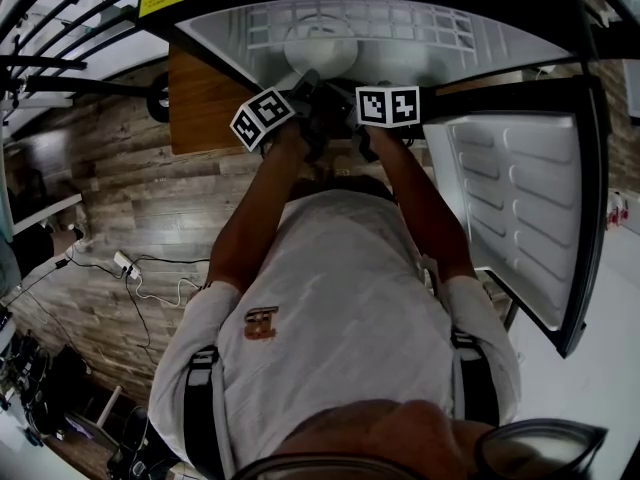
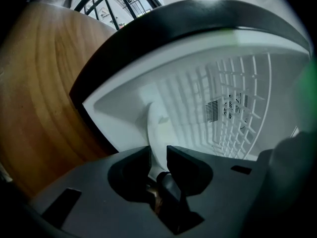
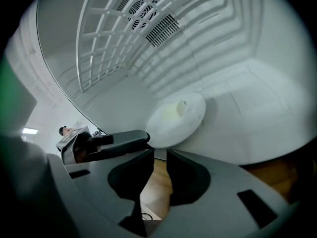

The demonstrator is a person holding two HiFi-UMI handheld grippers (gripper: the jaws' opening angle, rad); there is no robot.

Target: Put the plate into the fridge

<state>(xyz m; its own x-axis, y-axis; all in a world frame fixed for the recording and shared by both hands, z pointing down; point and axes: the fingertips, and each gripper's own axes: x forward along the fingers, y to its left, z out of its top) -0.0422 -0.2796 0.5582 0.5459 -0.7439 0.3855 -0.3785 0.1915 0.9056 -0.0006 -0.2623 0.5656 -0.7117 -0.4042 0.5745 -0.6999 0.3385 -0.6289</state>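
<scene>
A white plate point(image 1: 320, 44) with a small pale bit on it is inside the open fridge point(image 1: 420, 30), low over its white floor. My left gripper point(image 2: 158, 155) is shut on the plate's near rim point(image 2: 155, 128), which shows edge-on between the jaws. In the right gripper view the plate point(image 3: 177, 114) lies just ahead, with the left gripper's dark finger point(image 3: 116, 139) at its left edge. My right gripper point(image 3: 157, 155) hangs just short of the plate, jaws a little apart with nothing between them. Both marker cubes point(image 1: 262, 118) point(image 1: 388, 106) sit at the fridge mouth.
The fridge door point(image 1: 520, 208) stands open to the right. A white wire grid with a vent point(image 3: 148, 21) lines the fridge's back. A wooden cabinet side point(image 1: 200, 98) flanks the fridge on the left. Cables and a plug strip point(image 1: 125, 265) lie on the plank floor.
</scene>
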